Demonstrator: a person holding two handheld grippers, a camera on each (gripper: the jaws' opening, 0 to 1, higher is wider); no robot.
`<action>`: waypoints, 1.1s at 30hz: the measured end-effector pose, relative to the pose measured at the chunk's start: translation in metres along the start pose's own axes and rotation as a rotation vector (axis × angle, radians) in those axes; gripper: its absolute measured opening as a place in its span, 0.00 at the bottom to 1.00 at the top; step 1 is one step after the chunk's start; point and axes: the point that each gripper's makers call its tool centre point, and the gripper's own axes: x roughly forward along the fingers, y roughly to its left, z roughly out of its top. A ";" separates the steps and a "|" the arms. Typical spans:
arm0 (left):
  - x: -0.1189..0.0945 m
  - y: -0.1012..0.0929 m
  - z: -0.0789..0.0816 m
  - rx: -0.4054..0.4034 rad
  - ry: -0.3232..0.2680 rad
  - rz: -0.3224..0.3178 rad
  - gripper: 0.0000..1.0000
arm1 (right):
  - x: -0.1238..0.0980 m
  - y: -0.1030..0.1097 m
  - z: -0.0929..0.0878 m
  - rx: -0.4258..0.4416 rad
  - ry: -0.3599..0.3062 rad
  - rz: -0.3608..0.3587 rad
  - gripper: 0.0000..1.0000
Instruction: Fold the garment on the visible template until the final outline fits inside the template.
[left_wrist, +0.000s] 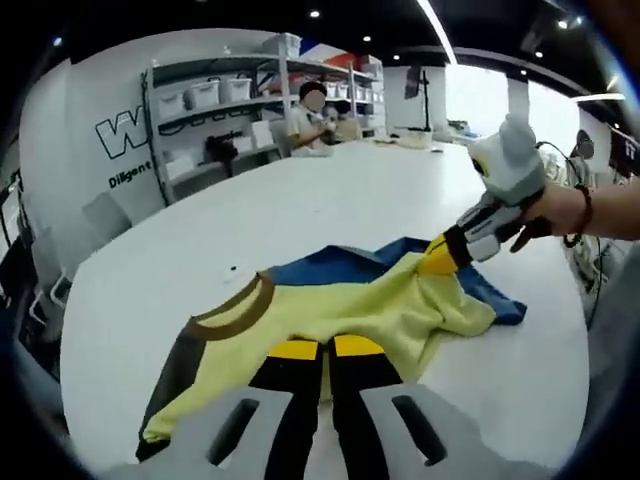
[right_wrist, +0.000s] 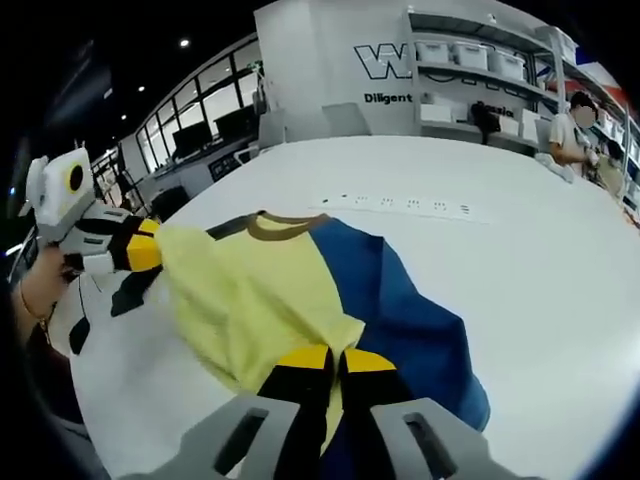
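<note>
Left gripper view: the left tool (left_wrist: 322, 352) rises from 6 o'clock with its yellow-tipped jaws drawn together on the near edge of the garment (left_wrist: 340, 315). The garment is a yellow shirt with a brown collar (left_wrist: 235, 310) at 9 o'clock of the cloth and a dark sleeve trailing toward 7 o'clock. It lies on the white counter (left_wrist: 330, 205), partly over a blue sheet (left_wrist: 330, 266) that shows beyond it toward 12 and 3 o'clock; whether this sheet is the template cannot be told. The right tool (left_wrist: 438, 262) enters from 3 o'clock, held by a hand (left_wrist: 555, 212), its yellow tips closed on the far right part of the yellow cloth, which is lifted and bunched there.

Right gripper view: the right tool (right_wrist: 335, 362) rises from 6 o'clock, jaws narrow and pinching the yellow cloth (right_wrist: 255, 295) where it overlaps the blue sheet (right_wrist: 400, 310). The collar (right_wrist: 277, 228) lies toward 12 o'clock of the cloth. The left tool (right_wrist: 150, 250) stands at 9 o'clock, gripping the opposite edge of the garment, so the cloth is stretched between the two tools.

Surroundings: shelving (left_wrist: 215, 110) with white bins stands against the far wall, and a person (left_wrist: 312, 118) sits beyond the counter.
</note>
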 end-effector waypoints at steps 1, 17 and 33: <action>0.004 0.000 0.000 -0.006 0.002 -0.002 0.02 | 0.000 0.000 -0.001 0.000 0.002 0.000 0.00; 0.059 -0.007 -0.020 -0.088 0.086 -0.022 0.02 | 0.002 0.003 -0.008 -0.001 0.018 0.012 0.00; 0.069 -0.016 -0.035 -0.059 0.148 -0.081 0.10 | 0.005 0.007 -0.014 -0.029 0.033 -0.008 0.02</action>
